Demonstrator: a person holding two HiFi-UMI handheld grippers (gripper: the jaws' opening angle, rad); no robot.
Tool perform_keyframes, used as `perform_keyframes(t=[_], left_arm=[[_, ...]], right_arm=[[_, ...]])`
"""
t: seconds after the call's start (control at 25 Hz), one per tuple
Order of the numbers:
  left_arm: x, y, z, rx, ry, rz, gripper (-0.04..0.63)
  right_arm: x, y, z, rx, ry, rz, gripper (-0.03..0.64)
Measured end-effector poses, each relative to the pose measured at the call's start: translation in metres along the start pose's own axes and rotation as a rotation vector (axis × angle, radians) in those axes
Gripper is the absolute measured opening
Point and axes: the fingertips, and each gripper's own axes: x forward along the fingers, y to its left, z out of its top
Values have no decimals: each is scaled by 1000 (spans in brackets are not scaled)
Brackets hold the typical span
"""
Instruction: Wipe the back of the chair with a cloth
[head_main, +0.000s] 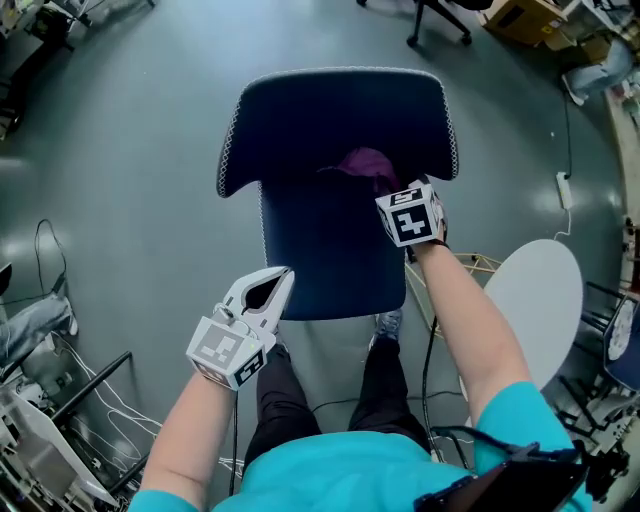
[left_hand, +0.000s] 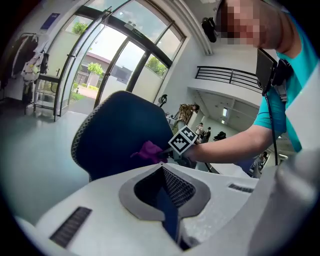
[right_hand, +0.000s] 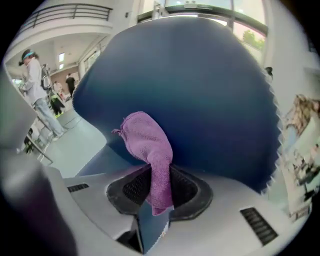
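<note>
Right gripper (right_hand: 159, 176) clenches the purple cloth (right_hand: 147, 142), bunched against the chair back (right_hand: 200, 85) just ahead. Left gripper (head_main: 272, 288) hovers closed, empty, behind.

You are standing in a large open workspace, part office, part lab. A smooth grey floor (head_main: 130, 130) spreads all round, with a blue office chair (head_main: 340, 120) at 12 o'clock. Loose white cables (head_main: 110, 400) and metal equipment frames (head_main: 85, 385) crowd 8 o'clock. A round white table (head_main: 535, 300) sits at 4 o'clock, cardboard boxes (head_main: 525, 15) at 1 o'clock. The left gripper view shows tall glass doors (left_hand: 115, 60) at 11 o'clock and a railed balcony (left_hand: 230, 77) at 2 o'clock. The right gripper view shows people (right_hand: 37, 85) standing at 9 o'clock.
</note>
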Motion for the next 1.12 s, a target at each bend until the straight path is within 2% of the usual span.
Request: perform_keyframes(t=[0.12, 0.2, 0.32, 0.44, 0.52, 0.6, 0.72, 0.88, 1.0, 1.12], left_arm=[[36, -33, 9, 33, 29, -53, -5], [61, -56, 10, 39, 40, -72, -5], [84, -79, 8, 42, 52, -96, -5], [91, -86, 2, 31, 51, -98, -5], [86, -82, -1, 26, 46, -89, -5], [75, -71, -5, 14, 35, -72, -5], [45, -41, -10, -20, 12, -29, -5], [-5, 1, -20, -61, -20, 39, -5], [-38, 30, -32, -92, -31, 74, -5], [-62, 57, -41, -106, -38, 103, -5]], right_arm=[[-22, -61, -44, 163, 0, -49, 89], [-32, -93, -67, 223, -7, -62, 89], [-43, -114, -84, 243, -18, -70, 89], [-49, -107, -82, 234, -38, -40, 89], [-47, -84, -72, 193, -50, 14, 89], [-37, -43, -58, 106, -44, 89, 89], [-9, 39, -34, -36, -10, 205, 89], [31, 149, -1, -175, 26, 334, 89], [59, 201, 18, -188, 46, 382, 89], [84, 213, 34, -81, 60, 386, 89]])
